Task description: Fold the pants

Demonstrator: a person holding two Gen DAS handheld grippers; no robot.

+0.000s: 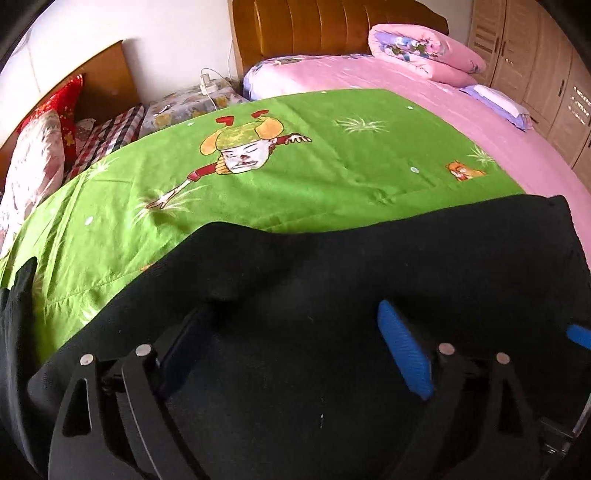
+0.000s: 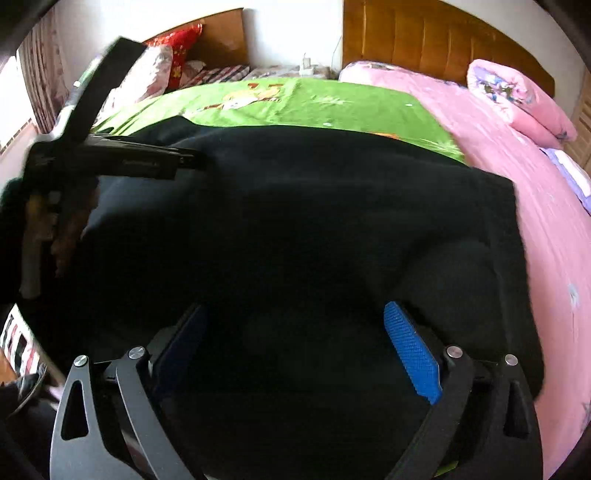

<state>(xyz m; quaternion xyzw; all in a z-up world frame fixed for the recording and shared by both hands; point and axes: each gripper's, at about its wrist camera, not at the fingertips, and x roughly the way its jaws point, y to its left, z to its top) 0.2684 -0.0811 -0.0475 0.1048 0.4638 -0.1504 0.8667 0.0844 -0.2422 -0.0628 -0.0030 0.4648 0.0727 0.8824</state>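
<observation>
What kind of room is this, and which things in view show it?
Most likely a home bedroom: a bed with a wooden headboard and pink sheet, a folded pink quilt, and wooden wardrobe doors at the right.

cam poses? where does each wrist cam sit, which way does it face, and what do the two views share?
Left wrist: on the left gripper, angled down over the black pants, facing the headboards; own open fingers show, plus a blue tip of the right gripper at the right edge.
Right wrist: on the right gripper, same downward angle over the pants; own open fingers show, and the left gripper with a hand at left.
Shared: pants, green sheet, pink bed, folded pink quilt.
</observation>
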